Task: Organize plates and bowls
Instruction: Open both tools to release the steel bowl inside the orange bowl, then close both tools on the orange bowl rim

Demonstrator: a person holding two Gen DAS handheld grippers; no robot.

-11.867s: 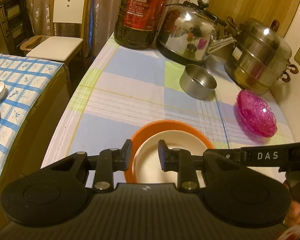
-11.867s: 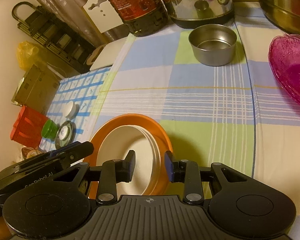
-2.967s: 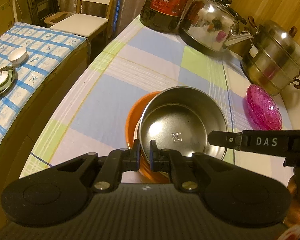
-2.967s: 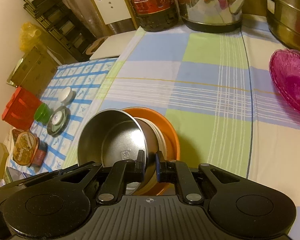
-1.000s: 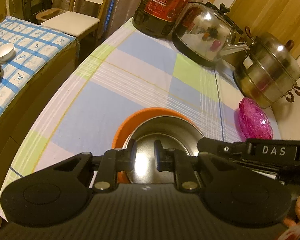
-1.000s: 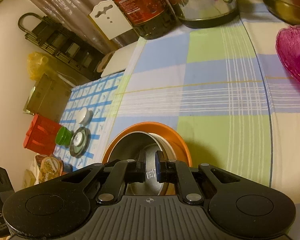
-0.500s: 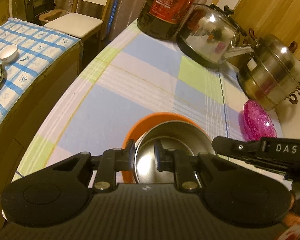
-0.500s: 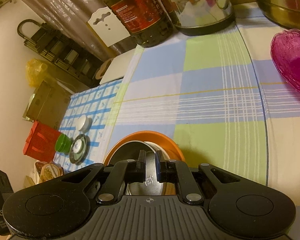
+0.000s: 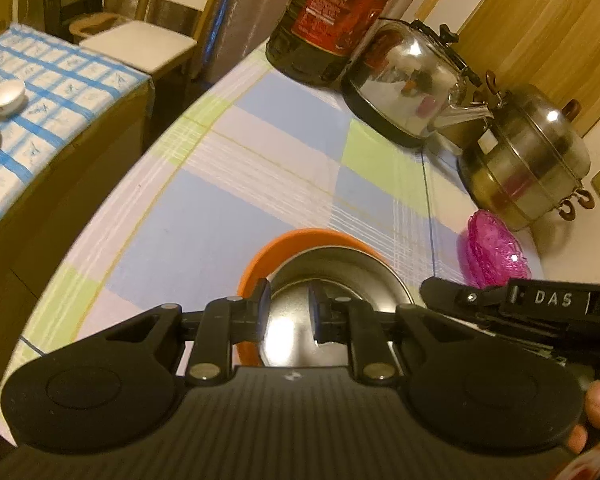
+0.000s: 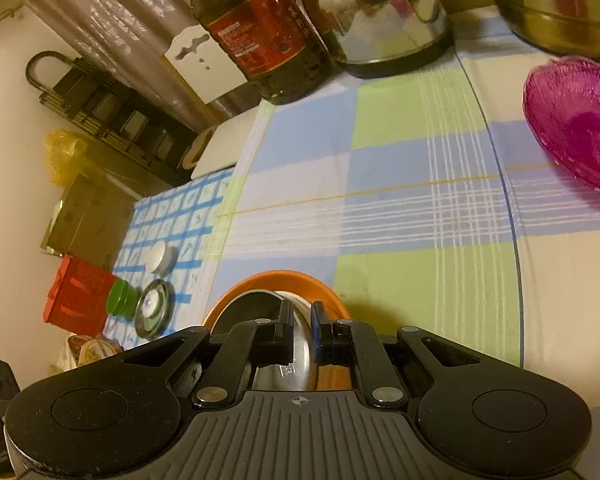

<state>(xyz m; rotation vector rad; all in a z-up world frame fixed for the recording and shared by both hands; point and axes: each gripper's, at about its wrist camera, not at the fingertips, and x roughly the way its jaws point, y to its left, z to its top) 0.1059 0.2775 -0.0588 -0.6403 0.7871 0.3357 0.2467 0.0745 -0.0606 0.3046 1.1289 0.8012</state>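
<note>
Since the earliest frames, the steel bowl (image 9: 332, 280) has left its spot near the kettle (image 9: 412, 88) and now nests in the orange plate (image 9: 260, 264) stack on the checked tablecloth (image 9: 220, 208). Only the pink glass bowl (image 10: 576, 120) looks left to gather. Both tools tilt steeply down over the stack. The right gripper (image 10: 301, 330) pinches the steel bowl's rim; the left gripper (image 9: 286, 312) hovers with jaws slightly parted, holding nothing.
</note>
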